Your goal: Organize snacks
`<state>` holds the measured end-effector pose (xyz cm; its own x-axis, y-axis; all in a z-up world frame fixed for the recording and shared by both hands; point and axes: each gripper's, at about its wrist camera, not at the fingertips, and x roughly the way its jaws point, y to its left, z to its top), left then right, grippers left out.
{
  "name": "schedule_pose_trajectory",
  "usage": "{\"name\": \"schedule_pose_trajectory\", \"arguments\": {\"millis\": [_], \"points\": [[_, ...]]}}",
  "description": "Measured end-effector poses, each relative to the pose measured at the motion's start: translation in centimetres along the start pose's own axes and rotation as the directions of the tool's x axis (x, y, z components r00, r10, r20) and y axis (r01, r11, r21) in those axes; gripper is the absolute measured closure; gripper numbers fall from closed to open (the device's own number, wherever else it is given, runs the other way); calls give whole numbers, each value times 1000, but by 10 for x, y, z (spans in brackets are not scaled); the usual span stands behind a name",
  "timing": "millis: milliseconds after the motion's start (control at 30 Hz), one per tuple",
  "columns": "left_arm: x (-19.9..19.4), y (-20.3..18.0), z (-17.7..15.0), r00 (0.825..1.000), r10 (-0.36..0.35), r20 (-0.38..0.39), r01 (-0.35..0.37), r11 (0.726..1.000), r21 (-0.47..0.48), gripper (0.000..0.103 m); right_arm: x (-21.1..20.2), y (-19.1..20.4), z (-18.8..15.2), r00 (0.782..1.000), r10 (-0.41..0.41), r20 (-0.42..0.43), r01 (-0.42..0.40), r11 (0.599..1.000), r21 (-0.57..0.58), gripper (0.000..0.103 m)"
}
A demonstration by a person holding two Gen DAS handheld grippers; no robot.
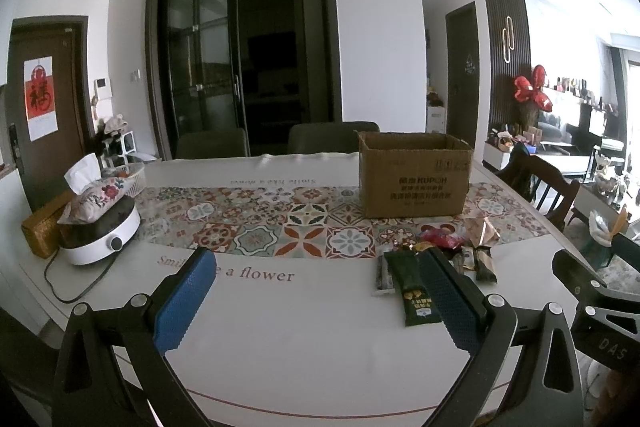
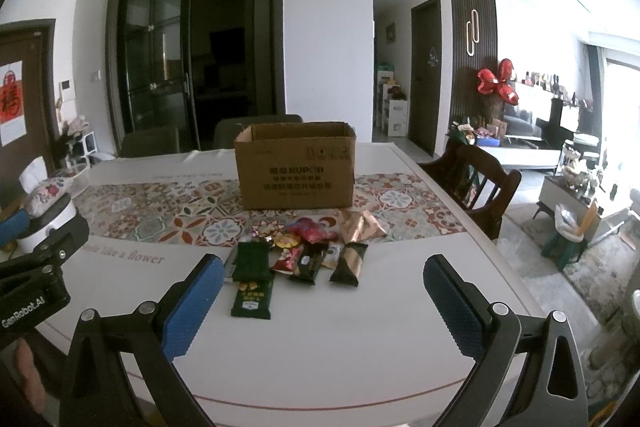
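While the snack packets [image 2: 298, 255] lie bunched on the desk [image 2: 340, 339] just in front of the open cardboard box [image 2: 295, 167], nothing is gripped yet: the right claw [image 2: 324, 303] hangs wide open and empty near the long green packet [image 2: 253, 279], and the left claw [image 1: 320, 303] is equally spread, empty, off to the pile's left. Best bet, I'd say: pinch one packet by its edge, lift clear, then drop it into the box.
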<state>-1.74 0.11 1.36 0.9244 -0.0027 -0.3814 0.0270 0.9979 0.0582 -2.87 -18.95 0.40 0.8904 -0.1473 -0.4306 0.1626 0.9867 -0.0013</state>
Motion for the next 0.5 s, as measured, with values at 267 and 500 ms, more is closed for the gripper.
{"name": "schedule_pose_trajectory", "arguments": {"millis": [267,500], "points": [[0,0,-1,1000,-2,-6,2,1000,-1,0,-1,0,0,1000,0,1,0,1000,1,2],[0,0,0,1000,-2,-8,2,1000,-1,0,-1,1,2,1000,-2,1,2,1000,0,2]]}}
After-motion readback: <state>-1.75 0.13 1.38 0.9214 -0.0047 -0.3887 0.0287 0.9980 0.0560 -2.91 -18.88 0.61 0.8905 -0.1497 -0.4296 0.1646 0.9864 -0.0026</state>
